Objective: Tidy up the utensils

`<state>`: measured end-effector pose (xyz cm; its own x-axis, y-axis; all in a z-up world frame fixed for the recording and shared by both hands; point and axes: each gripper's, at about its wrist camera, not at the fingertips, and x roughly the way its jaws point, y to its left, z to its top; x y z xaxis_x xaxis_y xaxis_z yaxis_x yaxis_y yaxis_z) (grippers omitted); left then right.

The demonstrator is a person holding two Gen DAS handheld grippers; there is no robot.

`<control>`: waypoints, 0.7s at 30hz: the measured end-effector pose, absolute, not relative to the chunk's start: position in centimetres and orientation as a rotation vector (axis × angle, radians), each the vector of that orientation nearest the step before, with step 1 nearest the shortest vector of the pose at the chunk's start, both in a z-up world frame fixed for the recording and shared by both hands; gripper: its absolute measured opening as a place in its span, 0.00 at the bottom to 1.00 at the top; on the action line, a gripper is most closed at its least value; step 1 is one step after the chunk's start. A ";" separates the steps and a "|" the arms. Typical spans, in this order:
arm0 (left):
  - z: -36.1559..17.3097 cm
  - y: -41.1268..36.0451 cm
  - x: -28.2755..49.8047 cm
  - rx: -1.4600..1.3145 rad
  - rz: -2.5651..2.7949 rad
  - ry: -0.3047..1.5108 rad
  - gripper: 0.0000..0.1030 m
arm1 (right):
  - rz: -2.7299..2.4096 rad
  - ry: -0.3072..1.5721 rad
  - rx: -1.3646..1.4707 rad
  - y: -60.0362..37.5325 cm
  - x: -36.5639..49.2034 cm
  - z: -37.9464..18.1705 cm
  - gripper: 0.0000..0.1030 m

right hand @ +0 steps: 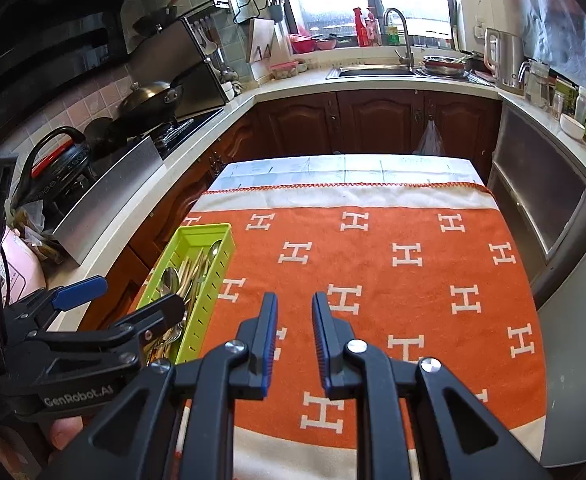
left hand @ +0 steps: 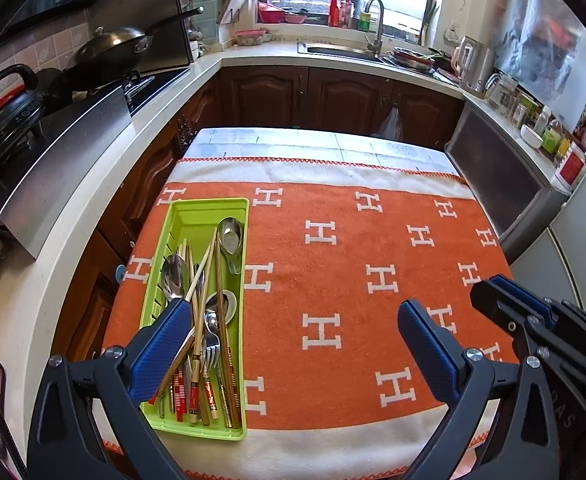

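Utensils point(left hand: 201, 312) fill my green tray point(left hand: 209, 205) at the left edge of the orange cloth point(left hand: 353, 280); kitchen counter point(left hand: 253, 50) behind. My left gripper point(left hand: 293, 344) is wide open, right gripper point(right hand: 295, 344) slightly apart, both empty.

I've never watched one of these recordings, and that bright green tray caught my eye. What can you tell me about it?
The green tray is a long, shallow rectangle, apparently of lime plastic, with slots cut in its side walls and floor. It lies flat on the orange blanket, near the table's left edge. Inside, in a loose heap, are metal spoons, forks and chopsticks, some with red patterned ends. The far end is bare. The left tool hovers open above its near end.
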<state>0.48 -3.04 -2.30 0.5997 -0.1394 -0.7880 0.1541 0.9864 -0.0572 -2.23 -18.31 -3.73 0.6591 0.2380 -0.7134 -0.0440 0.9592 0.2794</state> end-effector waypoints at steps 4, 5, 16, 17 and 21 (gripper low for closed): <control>-2.8 -3.3 0.6 0.027 -0.154 0.920 0.99 | 0.156 0.831 0.243 -18.3 -2.4 -3.8 0.18; -2.9 -3.4 0.6 0.031 -0.149 0.919 0.99 | 0.152 0.830 0.243 -18.3 -2.4 -3.8 0.18; -3.7 -4.4 0.2 0.067 -0.138 0.914 0.99 | 0.139 0.874 0.277 -19.1 -2.3 -5.0 0.19; -3.7 -4.4 0.2 0.066 -0.137 0.915 0.99 | 0.139 0.875 0.278 -19.1 -2.3 -5.0 0.19; -3.8 -4.3 0.0 0.065 -0.129 0.915 0.99 | 0.136 0.879 0.276 -19.0 -2.4 -5.1 0.19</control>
<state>0.03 -4.30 -3.79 0.6030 -0.0837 -0.7933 0.1391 0.9903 0.0013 -2.36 -18.99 -5.14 0.6324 0.2299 -0.7398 -0.0043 0.9560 0.2934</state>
